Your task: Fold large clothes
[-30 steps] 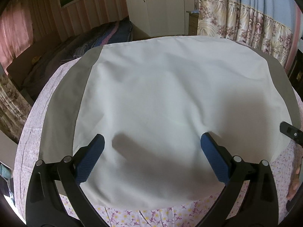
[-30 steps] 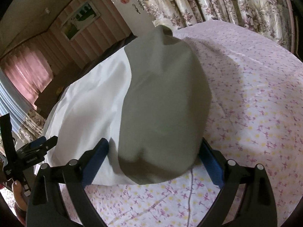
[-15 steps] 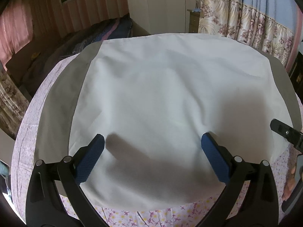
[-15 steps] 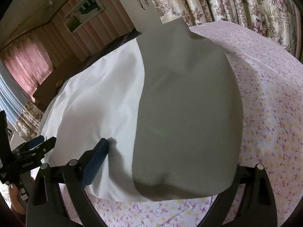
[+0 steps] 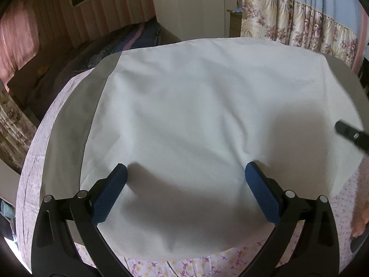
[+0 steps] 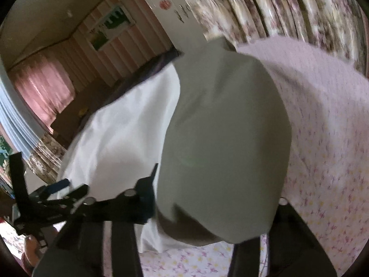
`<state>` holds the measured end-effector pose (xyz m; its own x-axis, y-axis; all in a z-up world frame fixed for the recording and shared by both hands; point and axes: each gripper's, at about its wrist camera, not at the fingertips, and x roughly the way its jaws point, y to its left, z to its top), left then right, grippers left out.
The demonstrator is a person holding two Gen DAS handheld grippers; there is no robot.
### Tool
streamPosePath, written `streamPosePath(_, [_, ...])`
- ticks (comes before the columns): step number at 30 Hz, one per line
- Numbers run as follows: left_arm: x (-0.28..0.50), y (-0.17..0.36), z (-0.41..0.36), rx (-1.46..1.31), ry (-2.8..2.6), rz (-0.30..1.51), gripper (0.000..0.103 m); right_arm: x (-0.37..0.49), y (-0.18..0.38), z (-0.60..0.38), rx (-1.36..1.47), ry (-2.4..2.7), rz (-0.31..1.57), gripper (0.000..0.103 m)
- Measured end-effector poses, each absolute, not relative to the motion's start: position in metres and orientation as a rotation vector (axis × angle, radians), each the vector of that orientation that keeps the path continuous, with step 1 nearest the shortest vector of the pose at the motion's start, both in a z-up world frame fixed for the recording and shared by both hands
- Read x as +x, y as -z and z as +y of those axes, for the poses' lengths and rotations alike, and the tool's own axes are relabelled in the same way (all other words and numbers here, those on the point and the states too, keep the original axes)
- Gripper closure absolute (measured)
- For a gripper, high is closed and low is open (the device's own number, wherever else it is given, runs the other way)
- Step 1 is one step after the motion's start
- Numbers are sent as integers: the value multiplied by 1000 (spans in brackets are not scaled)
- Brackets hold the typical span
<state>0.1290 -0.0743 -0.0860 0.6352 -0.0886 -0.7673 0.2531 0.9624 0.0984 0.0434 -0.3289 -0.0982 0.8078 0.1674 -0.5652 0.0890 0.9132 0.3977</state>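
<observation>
A large garment with a white body [image 5: 203, 124] and grey side panels [image 5: 66, 124] lies spread flat on the bed. My left gripper [image 5: 184, 180] is open above the near hem of the white part and holds nothing. In the right wrist view the right grey panel [image 6: 226, 143] is lifted and bulges over my right gripper [image 6: 207, 210]. Its jaws have closed in on the near edge of this panel and the cloth hides the right finger. The white body [image 6: 124, 138] lies to its left.
The bed has a pink floral sheet [image 6: 327, 138]. A white wardrobe [image 5: 198, 7] and floral curtains [image 5: 299, 23] stand at the back. A dark bed [image 5: 96, 57] lies at the back left. The left gripper shows in the right wrist view [image 6: 53, 189].
My right gripper has closed on the near edge of the grey panel and lifted it; the view is blurred from motion. My left gripper has stayed open over the white part.
</observation>
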Motion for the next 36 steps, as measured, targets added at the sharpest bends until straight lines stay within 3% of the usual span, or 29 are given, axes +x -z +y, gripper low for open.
streamPosePath(12, [137,81,-56,168,218,896,3,60,6,-244,15,-167,512,75])
streamPosePath(20, [127,35,41,135,147,822,3,78,-23,-145,-211,-350,503,77])
streamPosePath(25, [134,26,103,115,41,814,3,93,-7,-76,-359,-494,611,77])
streamPosePath(29, [132,31,129,109,-24,826,3,116,39,-40,-451,-546,758,77])
streamPosePath(36, [128,41,159,77,-65,862,3,129,80,-30,-447,-579,849,74])
